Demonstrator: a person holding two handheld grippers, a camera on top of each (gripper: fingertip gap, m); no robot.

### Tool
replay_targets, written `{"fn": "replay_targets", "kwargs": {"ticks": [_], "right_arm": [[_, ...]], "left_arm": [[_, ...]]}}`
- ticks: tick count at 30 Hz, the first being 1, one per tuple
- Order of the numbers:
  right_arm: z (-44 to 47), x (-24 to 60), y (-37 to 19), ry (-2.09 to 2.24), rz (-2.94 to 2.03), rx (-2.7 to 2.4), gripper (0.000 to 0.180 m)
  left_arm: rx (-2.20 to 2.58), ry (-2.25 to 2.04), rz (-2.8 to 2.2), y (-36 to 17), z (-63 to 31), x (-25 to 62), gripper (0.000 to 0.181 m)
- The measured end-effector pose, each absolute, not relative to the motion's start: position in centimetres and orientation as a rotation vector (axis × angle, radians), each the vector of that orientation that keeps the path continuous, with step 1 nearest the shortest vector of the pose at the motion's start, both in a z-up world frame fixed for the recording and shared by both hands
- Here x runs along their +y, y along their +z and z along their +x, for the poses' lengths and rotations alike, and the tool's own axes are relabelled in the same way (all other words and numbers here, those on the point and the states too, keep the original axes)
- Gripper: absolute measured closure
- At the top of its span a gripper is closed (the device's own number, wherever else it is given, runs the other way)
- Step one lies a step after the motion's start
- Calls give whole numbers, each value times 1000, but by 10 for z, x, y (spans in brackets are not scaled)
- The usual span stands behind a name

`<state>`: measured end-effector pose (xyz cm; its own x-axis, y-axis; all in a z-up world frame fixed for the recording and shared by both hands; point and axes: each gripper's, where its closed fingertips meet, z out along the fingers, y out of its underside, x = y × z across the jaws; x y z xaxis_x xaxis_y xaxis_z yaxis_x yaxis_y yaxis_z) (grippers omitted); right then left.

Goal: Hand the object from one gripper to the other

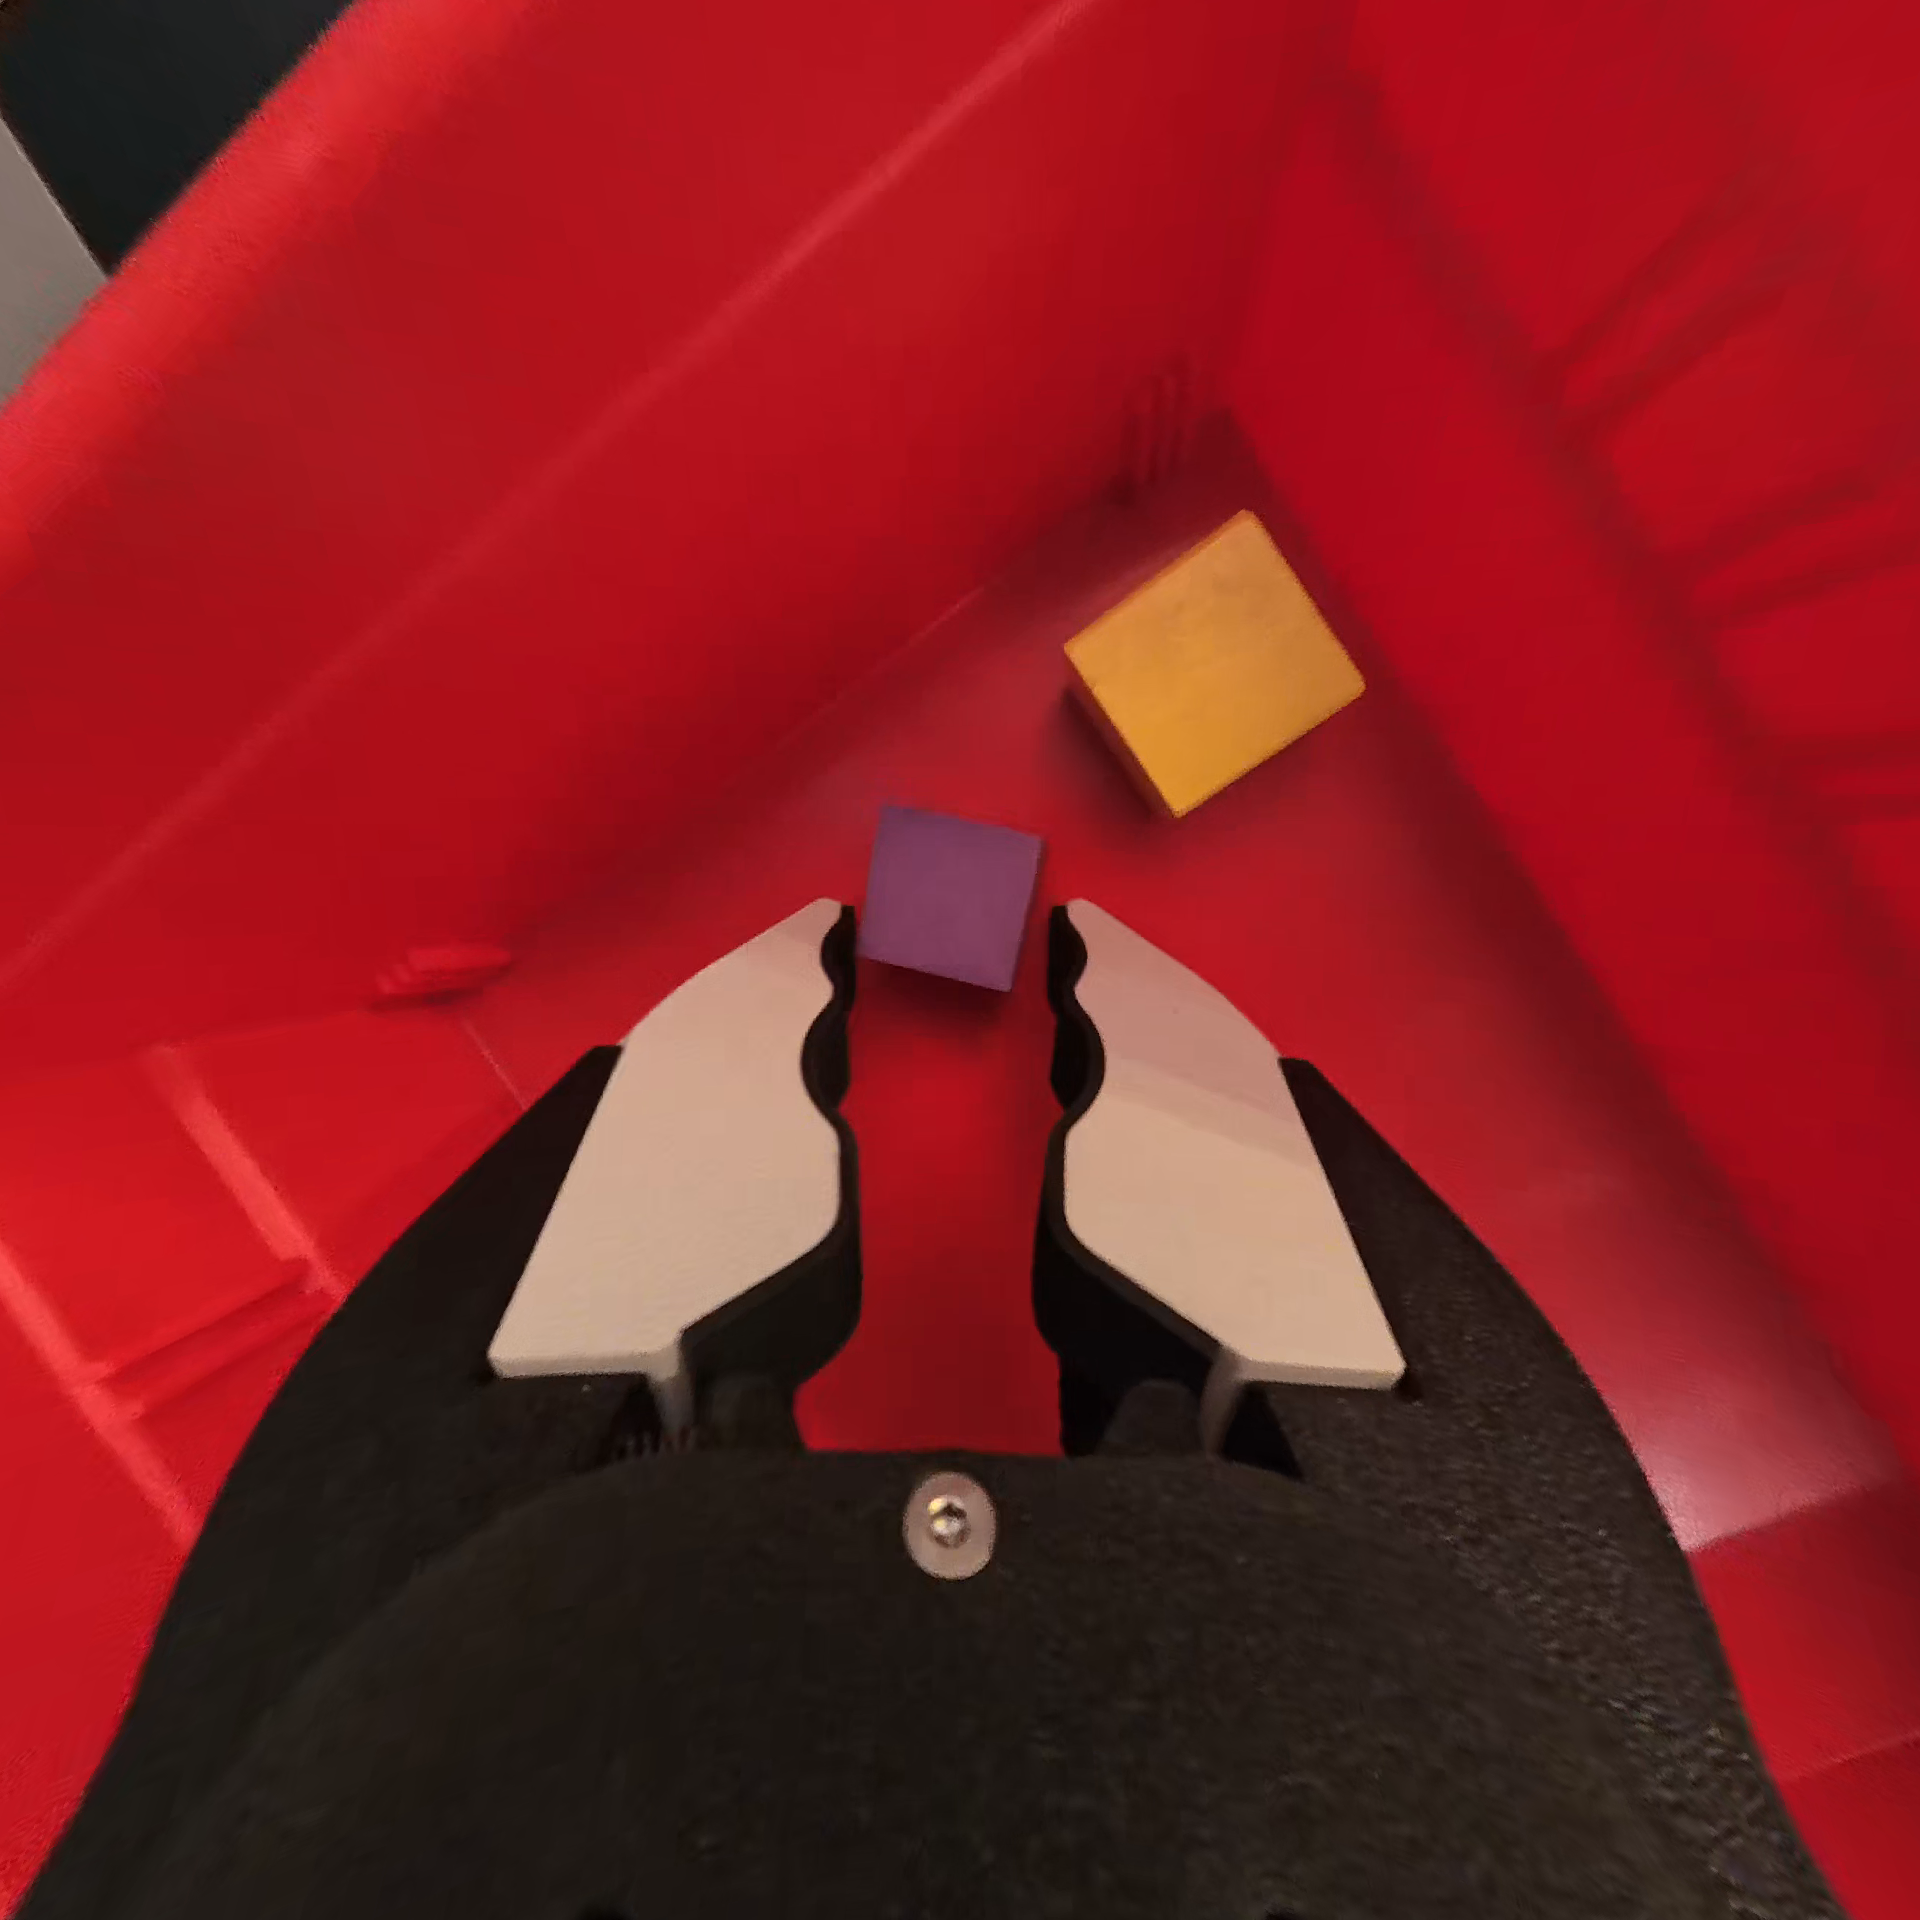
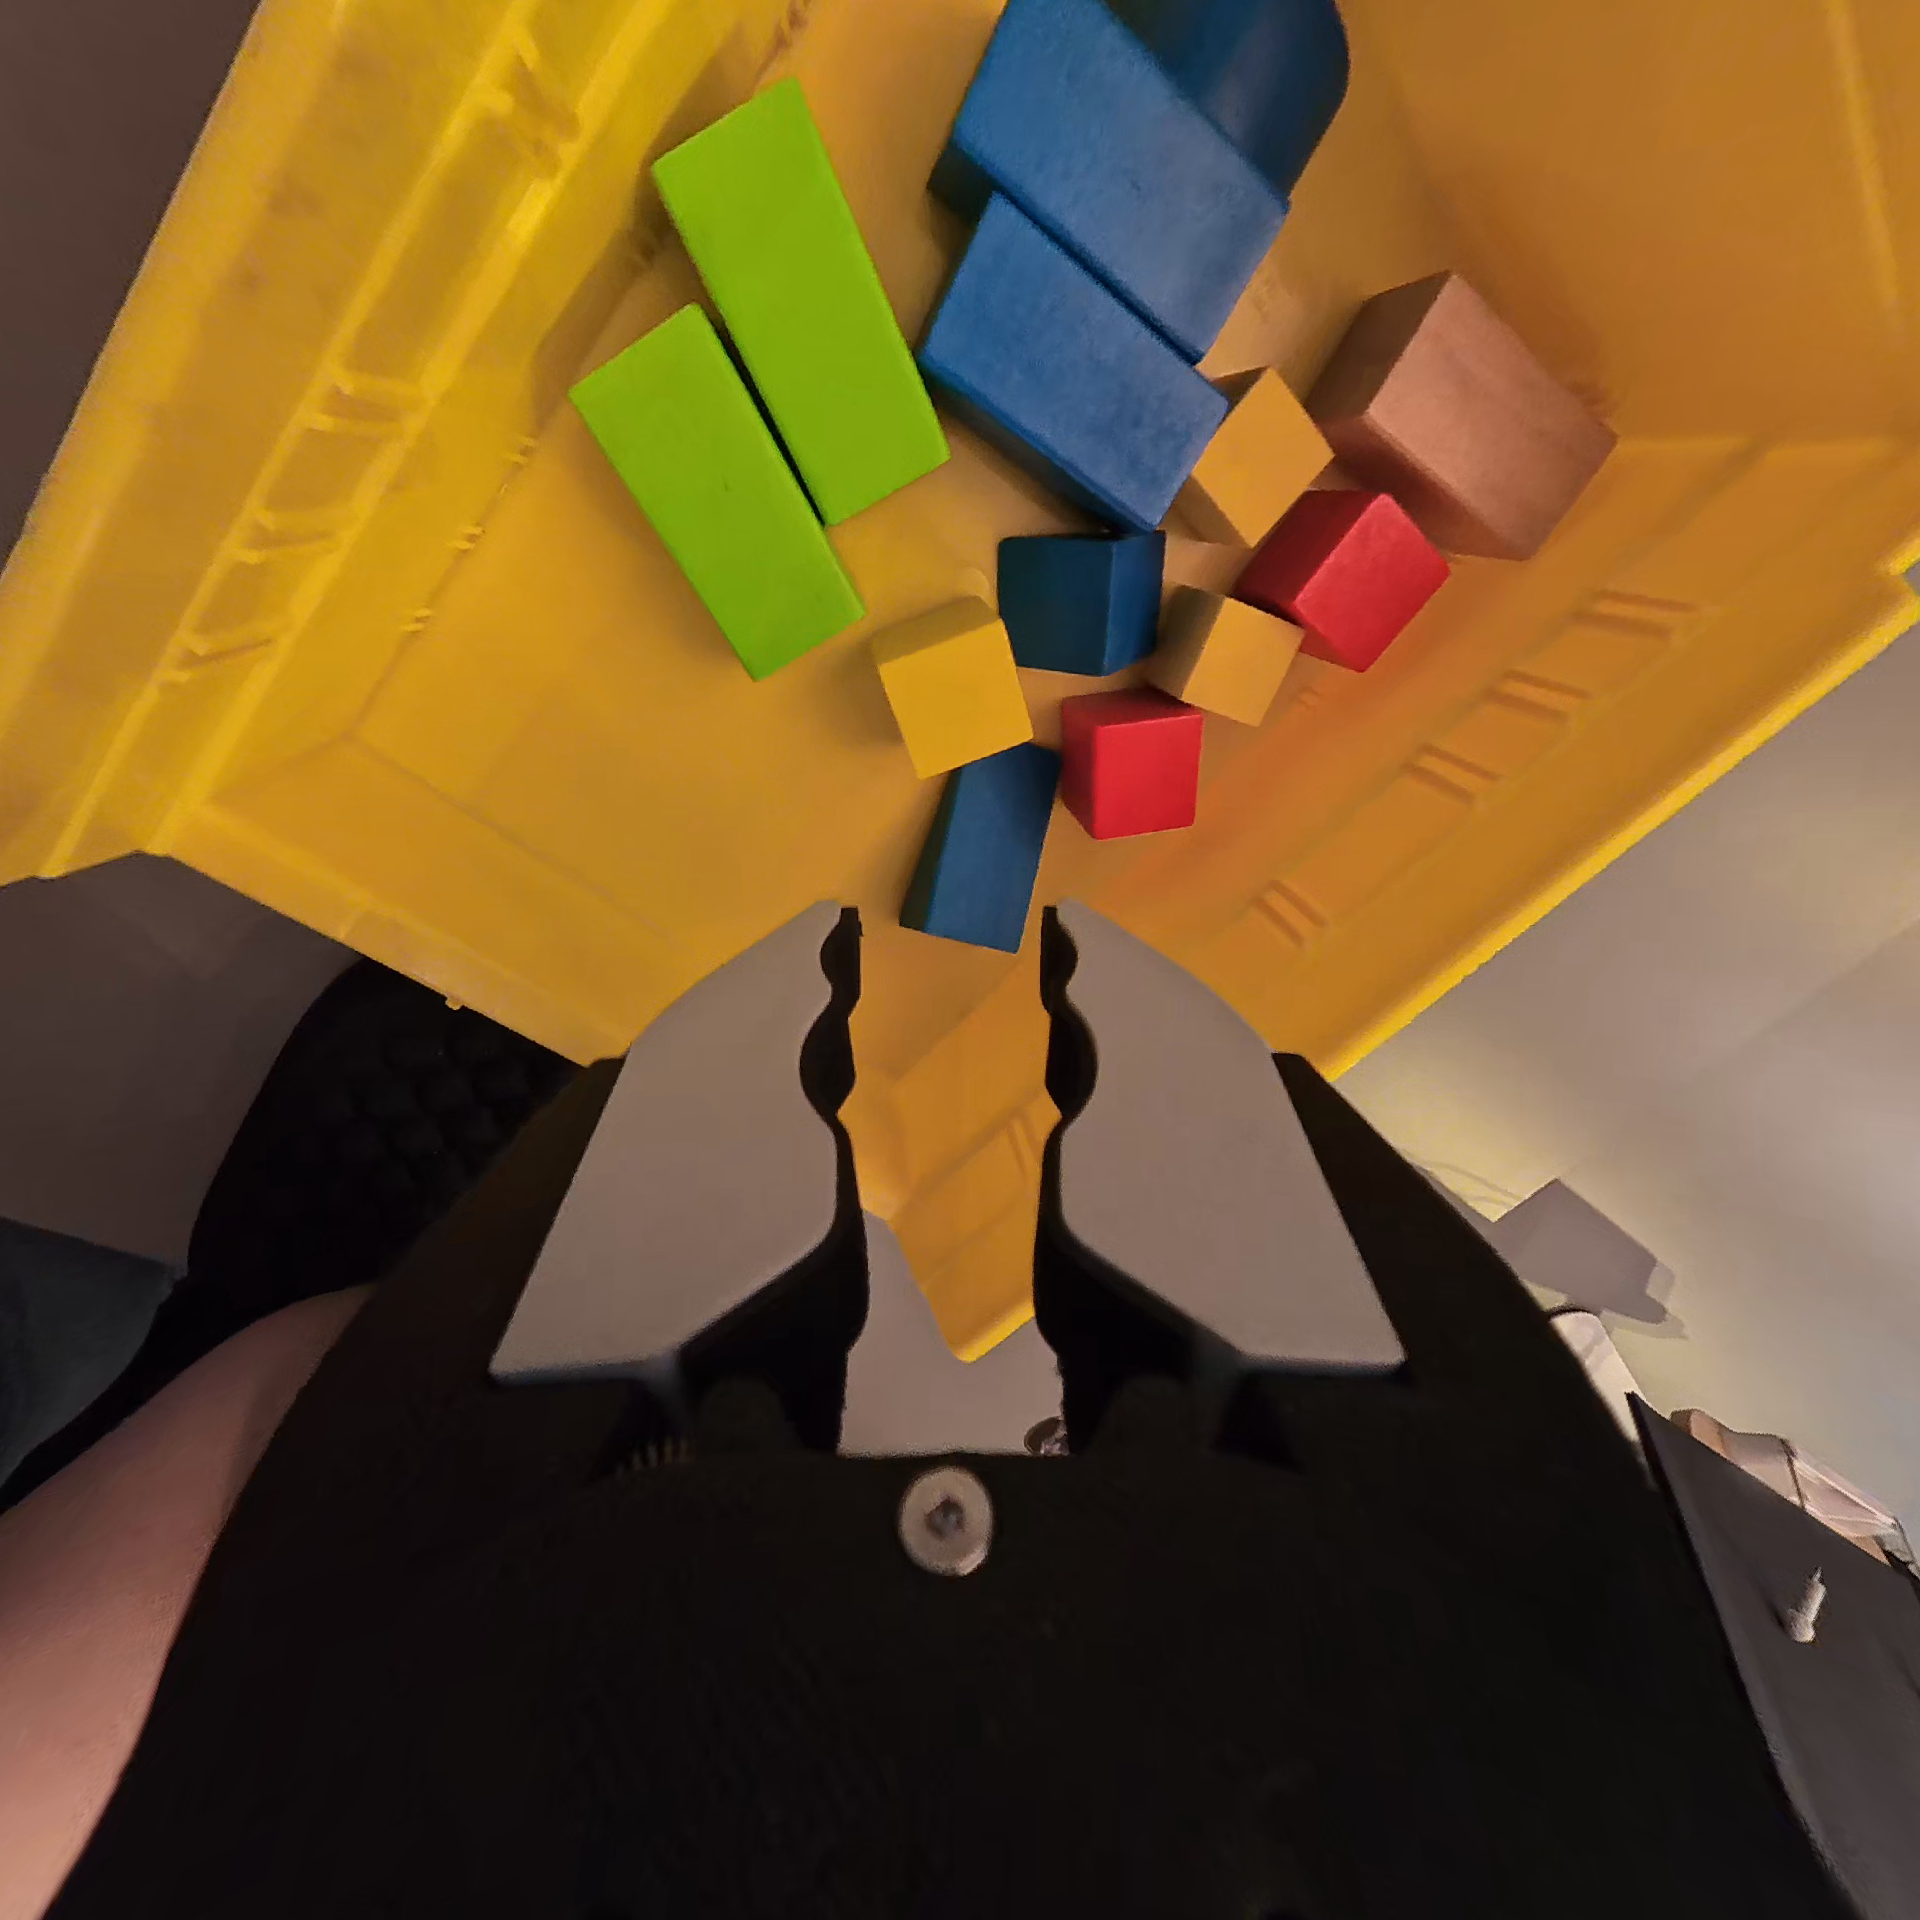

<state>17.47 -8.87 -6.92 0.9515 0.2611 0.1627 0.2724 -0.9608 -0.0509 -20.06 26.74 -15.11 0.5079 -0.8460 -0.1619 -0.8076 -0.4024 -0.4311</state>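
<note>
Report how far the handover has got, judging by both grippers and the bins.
Done: nothing visible yet; neither gripper holds anything. In hand: the left gripper is open inside the red bin, its tips flanking the purple cube, with an orange block beyond. The right gripper is open and empty over the yellow bin of blocks. Left: grasp, lift, transfer.

The red bin (image 1: 520, 520) holds a purple cube (image 1: 951, 899) and an orange cube (image 1: 1210, 660). The yellow bin (image 2: 416, 810) holds two lime-green blocks (image 2: 800, 301), blue blocks (image 2: 1070, 364), two red cubes (image 2: 1132, 764), yellow cubes (image 2: 954, 691) and a brown block (image 2: 1455, 416). Both grippers are black with grey fingers (image 1: 686, 1143).
</note>
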Motion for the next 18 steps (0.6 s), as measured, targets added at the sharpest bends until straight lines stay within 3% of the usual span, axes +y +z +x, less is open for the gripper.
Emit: {"fn": "replay_targets", "kwargs": {"ticks": [8, 13, 18], "right_arm": [[173, -77, -56, -240, -2932, -402, 145], [146, -31, -20, -120, -2624, -446, 145], [58, 26, 54, 407, -2047, -487, 146]], "left_arm": [[1339, -148, -2240, -126, -201, 266, 152], [1292, -197, -1967, -46, -183, 253, 152], [1378, -265, -1538, 37, -126, 184, 152]]}}
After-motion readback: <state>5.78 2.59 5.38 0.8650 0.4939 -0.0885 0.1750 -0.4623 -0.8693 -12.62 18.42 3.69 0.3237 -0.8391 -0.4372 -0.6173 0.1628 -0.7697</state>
